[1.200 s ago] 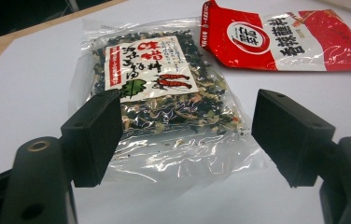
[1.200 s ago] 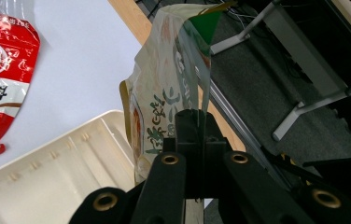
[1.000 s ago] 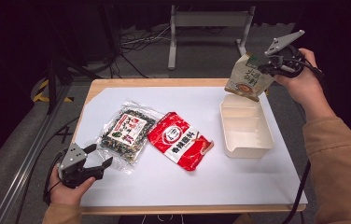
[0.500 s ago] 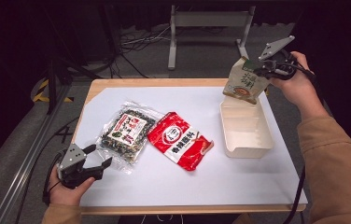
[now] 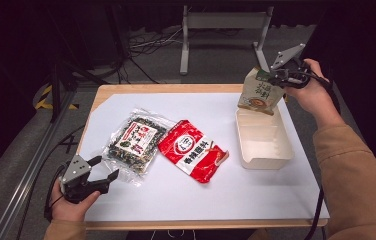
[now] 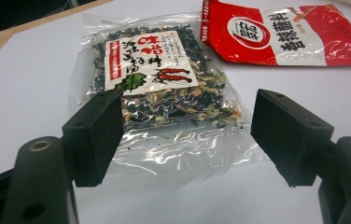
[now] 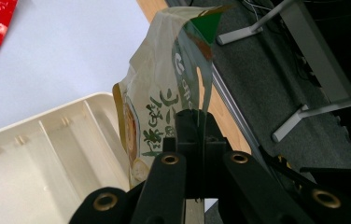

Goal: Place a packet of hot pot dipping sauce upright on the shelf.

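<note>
The high view looked forward and down from above the person's side of the worktop, far enough off to take in all of it. The left claw's camera sat just behind its jaws, low over the worktop, facing close onto the clear packet right ahead of that claw, with the red packet beyond. The right claw's camera looked along its jaws from very near at the pale pouch, with the cream tray below that claw. All three views shared the red packet; the tray and pouch showed in the high view too.
</note>
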